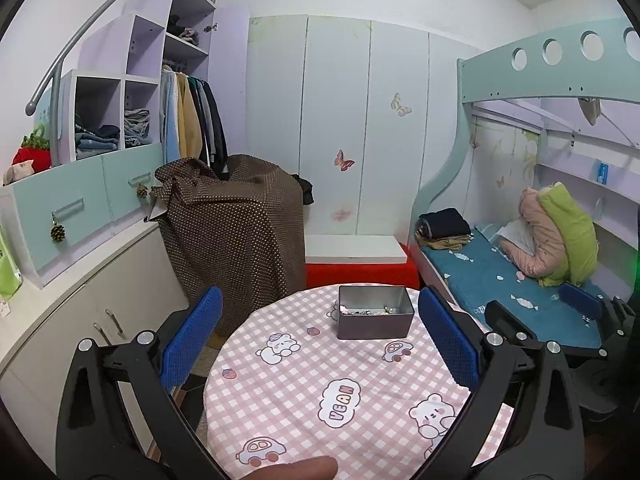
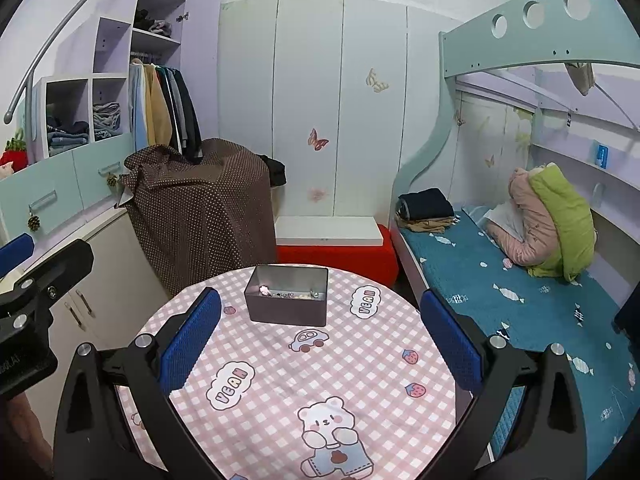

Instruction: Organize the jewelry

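Grey tin (image 2: pixel 287 296) sits near the table's (image 1: pixel 280 380) far edge; both grippers' jaws spread wide, holding nothing.

Left gripper (image 1: pixel 318 332): both blue-padded fingers (image 1: pixel 191 336) spread wide apart, nothing held between them, pointing forward and slightly downward. Right gripper (image 2: pixel 320 334): fingers (image 2: pixel 452 340) likewise spread wide and empty, at a similar forward tilt. The two grippers sit side by side, each appearing at the edge of the other's view.
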`<state>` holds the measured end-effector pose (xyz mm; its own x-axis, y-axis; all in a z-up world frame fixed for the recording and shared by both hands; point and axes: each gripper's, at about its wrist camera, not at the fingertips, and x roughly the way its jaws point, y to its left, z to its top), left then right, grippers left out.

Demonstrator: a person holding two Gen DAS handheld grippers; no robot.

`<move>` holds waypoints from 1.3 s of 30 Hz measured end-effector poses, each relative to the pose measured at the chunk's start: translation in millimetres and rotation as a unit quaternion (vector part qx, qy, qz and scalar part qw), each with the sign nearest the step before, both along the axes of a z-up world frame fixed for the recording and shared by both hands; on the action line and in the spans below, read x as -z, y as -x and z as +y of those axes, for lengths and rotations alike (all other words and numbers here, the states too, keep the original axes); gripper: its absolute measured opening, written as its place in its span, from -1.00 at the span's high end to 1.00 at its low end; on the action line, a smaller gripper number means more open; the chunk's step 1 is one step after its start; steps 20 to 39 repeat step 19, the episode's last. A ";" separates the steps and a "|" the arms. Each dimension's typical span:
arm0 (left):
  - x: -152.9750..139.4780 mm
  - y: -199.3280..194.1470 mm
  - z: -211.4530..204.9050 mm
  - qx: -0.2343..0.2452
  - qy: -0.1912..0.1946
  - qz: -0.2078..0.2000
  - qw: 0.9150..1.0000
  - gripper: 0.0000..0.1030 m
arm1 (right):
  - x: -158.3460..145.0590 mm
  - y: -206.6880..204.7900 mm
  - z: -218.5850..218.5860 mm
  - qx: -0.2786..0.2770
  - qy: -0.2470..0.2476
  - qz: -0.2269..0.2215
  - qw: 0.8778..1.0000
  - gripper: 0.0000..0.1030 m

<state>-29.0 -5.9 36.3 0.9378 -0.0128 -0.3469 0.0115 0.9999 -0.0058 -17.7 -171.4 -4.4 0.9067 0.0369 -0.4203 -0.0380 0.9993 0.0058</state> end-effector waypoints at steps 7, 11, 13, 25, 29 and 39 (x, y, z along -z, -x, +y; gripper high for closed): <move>-2.2 1.2 1.2 -0.003 0.009 -0.009 1.000 -0.91 | -2.4 1.4 1.4 0.002 0.001 -0.006 1.000 -0.87; -2.4 2.0 1.8 -0.002 0.010 -0.011 1.000 -0.91 | -4.2 3.6 2.7 0.004 0.001 -0.010 1.000 -0.87; -2.8 2.1 1.3 -0.001 0.008 -0.013 1.000 -0.91 | -5.9 4.8 2.4 0.005 0.001 -0.013 1.000 -0.87; -5.0 3.7 0.3 -0.003 0.010 -0.015 1.000 -0.91 | -10.1 6.8 1.7 0.010 0.002 -0.020 1.000 -0.87; -5.0 3.7 0.3 -0.003 0.010 -0.015 1.000 -0.91 | -10.1 6.8 1.7 0.010 0.002 -0.020 1.000 -0.87; -5.0 3.7 0.3 -0.003 0.010 -0.015 1.000 -0.91 | -10.1 6.8 1.7 0.010 0.002 -0.020 1.000 -0.87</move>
